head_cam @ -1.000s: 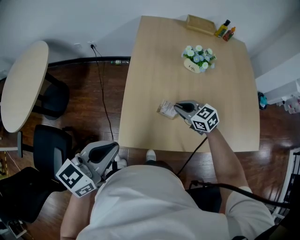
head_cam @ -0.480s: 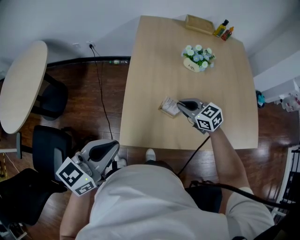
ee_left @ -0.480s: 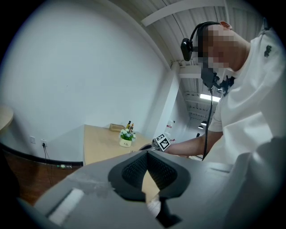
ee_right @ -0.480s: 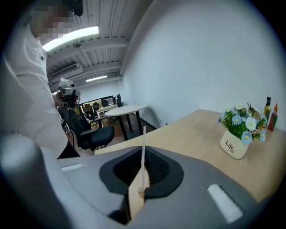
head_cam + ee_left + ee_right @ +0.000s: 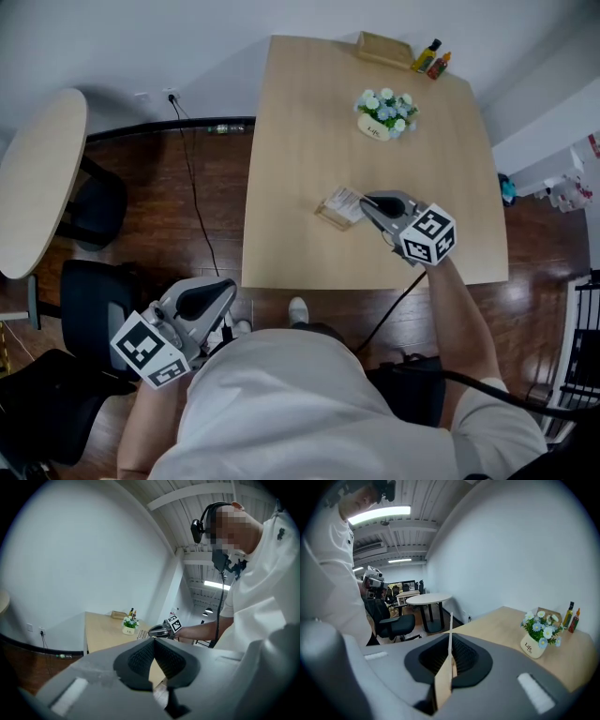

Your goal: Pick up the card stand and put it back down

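Right gripper [image 5: 366, 201] clamps one card stand [image 5: 338, 207].

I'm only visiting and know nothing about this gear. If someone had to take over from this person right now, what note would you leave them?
Right claw: shut on the card stand, which sits edge-on between its pads, over the near half of the table.
Left claw: shut, nothing in it, held low off the table's near edge.
Done: the stand is gripped. I cannot tell whether it is clear of the tabletop.
Left: lift it if needed, set it back down upright, then open the right claw.
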`<move>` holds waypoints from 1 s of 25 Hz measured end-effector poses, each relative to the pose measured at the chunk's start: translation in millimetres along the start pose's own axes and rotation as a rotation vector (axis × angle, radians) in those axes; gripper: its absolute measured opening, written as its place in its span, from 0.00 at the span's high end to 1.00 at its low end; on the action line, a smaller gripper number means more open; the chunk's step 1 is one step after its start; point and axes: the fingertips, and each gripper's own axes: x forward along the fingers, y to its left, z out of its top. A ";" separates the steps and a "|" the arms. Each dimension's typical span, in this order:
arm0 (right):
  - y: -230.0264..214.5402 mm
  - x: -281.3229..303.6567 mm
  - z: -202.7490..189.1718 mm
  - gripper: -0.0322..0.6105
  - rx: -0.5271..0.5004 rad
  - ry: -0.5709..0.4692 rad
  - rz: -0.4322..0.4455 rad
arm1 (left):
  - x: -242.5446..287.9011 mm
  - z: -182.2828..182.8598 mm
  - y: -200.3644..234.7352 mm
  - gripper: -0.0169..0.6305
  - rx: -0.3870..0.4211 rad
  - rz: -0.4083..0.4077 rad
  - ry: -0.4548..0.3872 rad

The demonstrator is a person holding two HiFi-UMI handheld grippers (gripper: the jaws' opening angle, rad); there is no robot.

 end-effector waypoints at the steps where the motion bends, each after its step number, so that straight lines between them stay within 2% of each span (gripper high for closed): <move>1: 3.8 -2.8 3.8 0.92 -0.005 -0.001 -0.009 | -3.2 0.2 0.2 0.97 0.003 -0.007 -0.002; 12: 73.9 -39.0 36.8 0.92 -0.012 -0.001 -0.103 | -43.1 2.2 -1.7 0.97 0.039 -0.109 -0.018; 25: 222.7 -39.6 52.8 0.92 0.015 -0.019 -0.145 | -101.3 -16.5 -0.7 0.97 0.070 -0.239 0.009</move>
